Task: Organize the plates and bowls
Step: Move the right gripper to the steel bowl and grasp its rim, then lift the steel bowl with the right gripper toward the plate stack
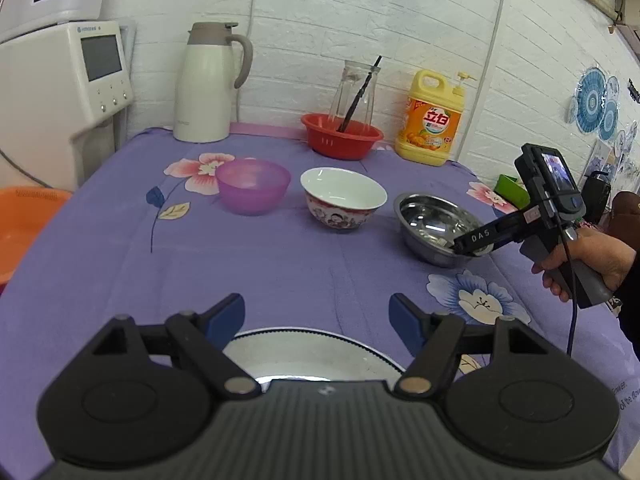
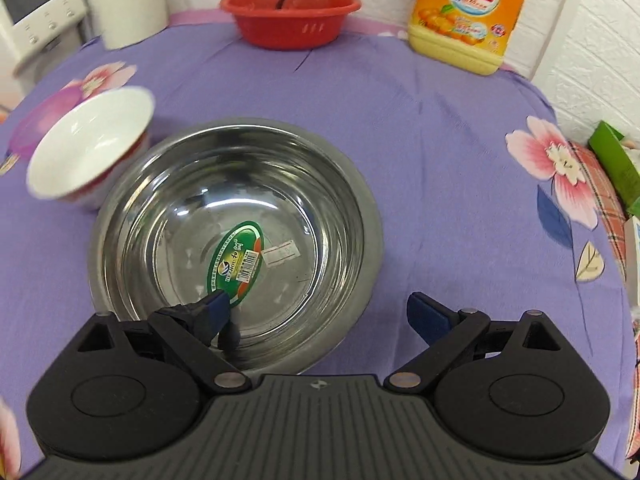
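Three bowls stand in a row on the purple flowered cloth: a purple plastic bowl [image 1: 253, 190], a white ceramic bowl [image 1: 343, 198] with red pattern, and a steel bowl [image 1: 434, 224]. My left gripper [image 1: 316, 316] is open above a white plate [image 1: 304, 354] with a dark rim at the table's near edge, holding nothing. My right gripper [image 1: 466, 246], held by a hand, reaches down to the steel bowl's near rim. In the right wrist view the right gripper [image 2: 320, 312] is open astride the steel bowl [image 2: 232, 208]: one finger inside, one outside. The white bowl [image 2: 92, 148] stands just left of it.
Along the back wall stand a white thermos jug [image 1: 208, 84], a red basket [image 1: 342, 136] with a glass jar [image 1: 354, 92] in it, and a yellow detergent bottle [image 1: 434, 120]. An orange basin [image 1: 24, 224] and a white appliance [image 1: 60, 80] are at the left. A green box [image 1: 510, 190] sits at the right.
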{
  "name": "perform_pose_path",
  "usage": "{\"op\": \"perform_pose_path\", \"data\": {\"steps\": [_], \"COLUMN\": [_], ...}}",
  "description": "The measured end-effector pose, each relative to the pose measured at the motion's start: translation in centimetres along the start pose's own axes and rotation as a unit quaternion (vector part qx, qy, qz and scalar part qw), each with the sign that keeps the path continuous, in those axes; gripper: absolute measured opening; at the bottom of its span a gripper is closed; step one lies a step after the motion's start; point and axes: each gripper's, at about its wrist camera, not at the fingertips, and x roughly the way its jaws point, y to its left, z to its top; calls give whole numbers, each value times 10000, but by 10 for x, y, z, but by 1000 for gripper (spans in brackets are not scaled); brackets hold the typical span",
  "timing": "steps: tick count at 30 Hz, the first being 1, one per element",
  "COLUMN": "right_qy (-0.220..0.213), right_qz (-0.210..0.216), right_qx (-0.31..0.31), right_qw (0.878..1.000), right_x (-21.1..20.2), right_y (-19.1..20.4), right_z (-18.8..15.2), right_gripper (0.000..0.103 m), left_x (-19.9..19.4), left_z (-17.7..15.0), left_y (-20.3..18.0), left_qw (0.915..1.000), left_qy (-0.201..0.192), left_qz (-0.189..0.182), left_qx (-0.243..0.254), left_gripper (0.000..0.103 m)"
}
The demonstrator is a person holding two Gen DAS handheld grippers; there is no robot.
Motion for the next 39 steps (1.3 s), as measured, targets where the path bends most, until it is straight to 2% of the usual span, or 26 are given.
{"op": "perform_pose_path", "data": {"steps": [4,7,10,12,14,16,19,25,28,39], "right_qy": [28,-156,-805,-1344,-1808,-2051,-1991,-1761,-1753,-1649], "right_qz": [139,183,-66,-183,-259,-388,-336,-36,110,55], "right_qx": [-90,-173,-51,154,372,516,587,795,863,683], "right_qw": [9999,9996,9967,9906,9825,9766,9776,9811,9807,9839], "right_x": [-20,-39,-62,-73,-72,-62,-41,-26,-29,-19], "right_y": [9,13,12,10,7,8,6,-5,-4,4], "right_z": [-29,-46,-54,-57,-59,-58,-53,-68,-70,-72], "right_gripper": [103,103,103,103,103,103,103,103,103,103], "left_x": [-3,5,21,38,63,90,128,168,180,202], "left_z": [2,14,32,42,49,53,55,53,51,45], "left_y": [-6,-18,-33,-43,-53,-62,-75,-101,-105,-103], "left_qw": [9998,9990,9981,9981,9980,9972,9956,9962,9957,9925], "left_qy": [47,203,238,282,410,602,861,863,921,1207], "left_qz": [-167,-373,-509,-511,-482,-432,-275,-62,-66,-144], "left_qx": [26,152,244,194,57,-126,-264,59,-3,-148], "left_gripper": [72,72,72,72,72,72,72,72,72,71]}}
